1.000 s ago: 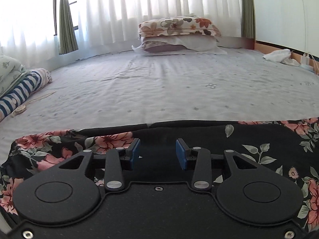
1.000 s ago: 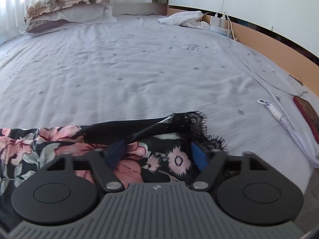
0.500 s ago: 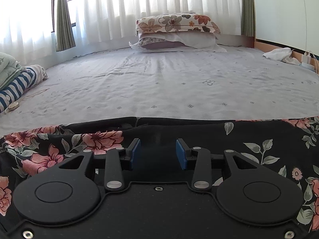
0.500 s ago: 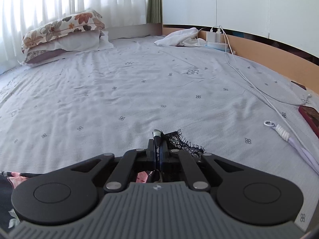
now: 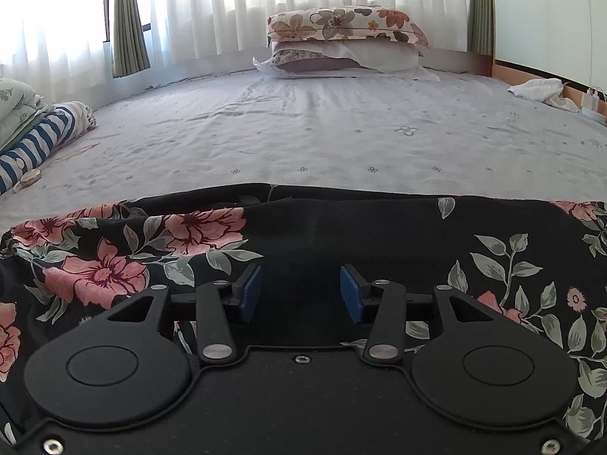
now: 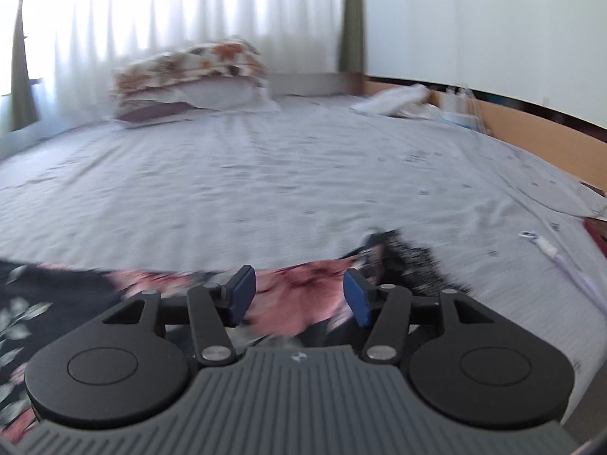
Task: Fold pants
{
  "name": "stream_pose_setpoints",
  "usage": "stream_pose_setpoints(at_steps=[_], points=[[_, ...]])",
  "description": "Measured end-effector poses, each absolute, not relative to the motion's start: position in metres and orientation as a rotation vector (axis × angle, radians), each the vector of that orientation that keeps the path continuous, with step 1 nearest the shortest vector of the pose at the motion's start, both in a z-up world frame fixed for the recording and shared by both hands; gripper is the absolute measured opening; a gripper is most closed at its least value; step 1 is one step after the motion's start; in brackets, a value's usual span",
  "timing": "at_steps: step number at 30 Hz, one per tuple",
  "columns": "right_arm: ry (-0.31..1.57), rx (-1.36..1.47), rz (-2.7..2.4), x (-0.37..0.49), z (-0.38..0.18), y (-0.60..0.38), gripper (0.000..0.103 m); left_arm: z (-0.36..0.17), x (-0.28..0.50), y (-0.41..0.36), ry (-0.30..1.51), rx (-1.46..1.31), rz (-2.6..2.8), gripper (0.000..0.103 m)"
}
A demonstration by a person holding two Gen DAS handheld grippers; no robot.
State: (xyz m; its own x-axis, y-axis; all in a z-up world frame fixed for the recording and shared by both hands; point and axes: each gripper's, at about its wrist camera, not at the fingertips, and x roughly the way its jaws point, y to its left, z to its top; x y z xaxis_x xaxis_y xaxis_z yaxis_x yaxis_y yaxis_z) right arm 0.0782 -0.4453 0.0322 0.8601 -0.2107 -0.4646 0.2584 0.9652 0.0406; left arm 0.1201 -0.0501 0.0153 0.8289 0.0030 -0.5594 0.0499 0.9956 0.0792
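Left wrist view: left gripper (image 5: 301, 290) low over black floral pants (image 5: 379, 235), jaws spread wide with blue pads (image 5: 250, 292) on either side of a plain dark patch, gripping nothing. Pants spread flat across the near edge of the bed (image 5: 303, 132), on a pale grey sheet. Stacked floral pillows (image 5: 341, 38) at the far side before white curtains (image 5: 265, 0); striped blue-and-white bundle (image 5: 34, 144) at far left.

Right wrist view, blurred: right gripper (image 6: 299, 295) with jaws wide apart, holding nothing. Pink-flowered fabric of the pants (image 6: 296, 295) beneath and between the pads, black lace trim (image 6: 413, 261) just beyond the right pad; possibly touching it, hard to tell. White cord (image 6: 569, 261) lying on the sheet at right.
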Motion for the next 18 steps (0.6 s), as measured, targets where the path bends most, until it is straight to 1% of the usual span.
stream_pose_setpoints(at_steps=[3,7,11,15,18], points=[[0.443,0.101,-0.107,0.060,0.028,-0.408,0.072,0.013,0.118,-0.054,0.614,0.100,-0.024,0.047],[0.422,0.083,0.069,0.048,0.016,-0.362,0.078,0.007,0.116,-0.059,0.639,0.111,-0.021,0.047],[0.454,0.070,0.148,0.047,-0.001,-0.333,0.078,0.004,0.112,-0.062,0.630,0.116,-0.011,0.048],[0.478,0.043,0.134,0.043,-0.014,-0.333,0.078,0.002,0.112,-0.063,0.627,0.117,-0.010,0.050],[0.478,0.032,0.092,0.035,-0.017,-0.350,0.081,0.001,0.112,-0.061,0.622,0.114,-0.013,0.051]])
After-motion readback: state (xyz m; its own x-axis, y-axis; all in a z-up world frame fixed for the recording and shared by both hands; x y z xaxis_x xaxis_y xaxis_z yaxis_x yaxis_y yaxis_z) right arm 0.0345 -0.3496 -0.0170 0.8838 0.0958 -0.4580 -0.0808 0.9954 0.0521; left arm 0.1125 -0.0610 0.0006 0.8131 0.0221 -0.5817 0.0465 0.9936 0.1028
